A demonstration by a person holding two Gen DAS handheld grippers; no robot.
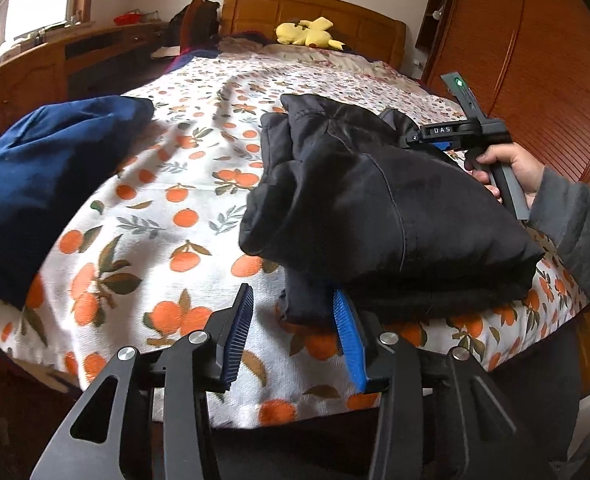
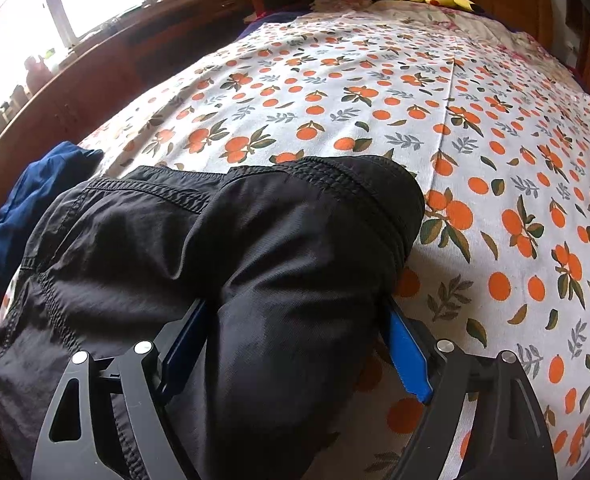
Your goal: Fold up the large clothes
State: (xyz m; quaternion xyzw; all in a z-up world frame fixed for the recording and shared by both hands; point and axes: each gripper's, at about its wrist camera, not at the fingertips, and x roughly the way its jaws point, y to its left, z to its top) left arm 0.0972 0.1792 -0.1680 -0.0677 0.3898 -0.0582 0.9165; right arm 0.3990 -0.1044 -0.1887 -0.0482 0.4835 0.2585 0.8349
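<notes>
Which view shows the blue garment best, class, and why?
The left wrist view: the blue garment lies large and almost whole on the bedspread, left of the black jacket. The right wrist view shows only a small part of it at the left edge, behind the jacket.

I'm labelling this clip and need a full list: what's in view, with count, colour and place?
black garment: one, black, folded, near edge of bed
blue garment: one, navy, bundled at bed's left side
bedspread: one, white with orange fruit print, covering bed
plush toy: one, yellow, at headboard
headboard: one, brown wood, far end
left tool: one, black with blue pads, open at garment's near corner
right tool: one, straddling garment's bulge
hand: one, grey sleeve, gripping right tool's handle
</notes>
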